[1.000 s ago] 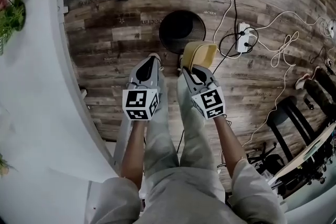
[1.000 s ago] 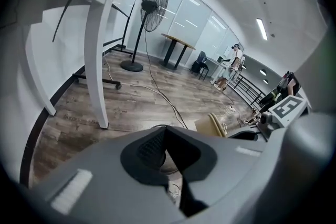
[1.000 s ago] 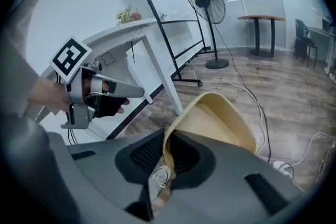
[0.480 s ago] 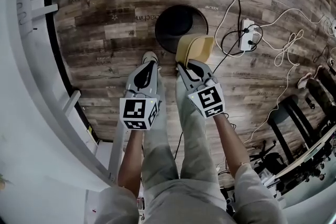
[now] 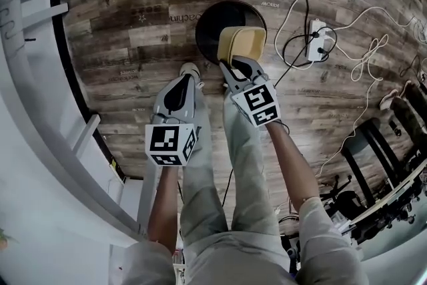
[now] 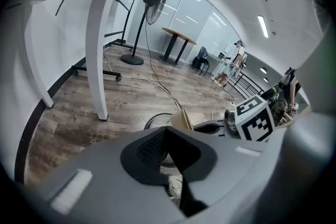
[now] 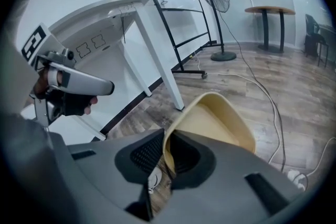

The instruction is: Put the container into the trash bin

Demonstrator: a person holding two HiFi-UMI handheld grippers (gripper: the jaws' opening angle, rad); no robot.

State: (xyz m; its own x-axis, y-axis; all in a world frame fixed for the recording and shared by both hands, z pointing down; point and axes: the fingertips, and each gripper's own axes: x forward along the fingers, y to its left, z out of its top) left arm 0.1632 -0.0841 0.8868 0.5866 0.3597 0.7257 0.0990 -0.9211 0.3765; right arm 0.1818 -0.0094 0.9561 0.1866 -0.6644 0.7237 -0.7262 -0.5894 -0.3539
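Head view: right gripper (image 5: 231,66) pinches container (image 5: 241,45) by its rim (wall between jaws), holding it at 12 o'clock over trash bin (image 5: 208,27), prob. for a clean drop; left gripper (image 5: 189,75), at 8 o'clock, is closed and empty.

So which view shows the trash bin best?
The head view: the trash bin shows from above, dark and round, partly covered by the container. The left gripper view catches only its rim; the right gripper view, nothing.
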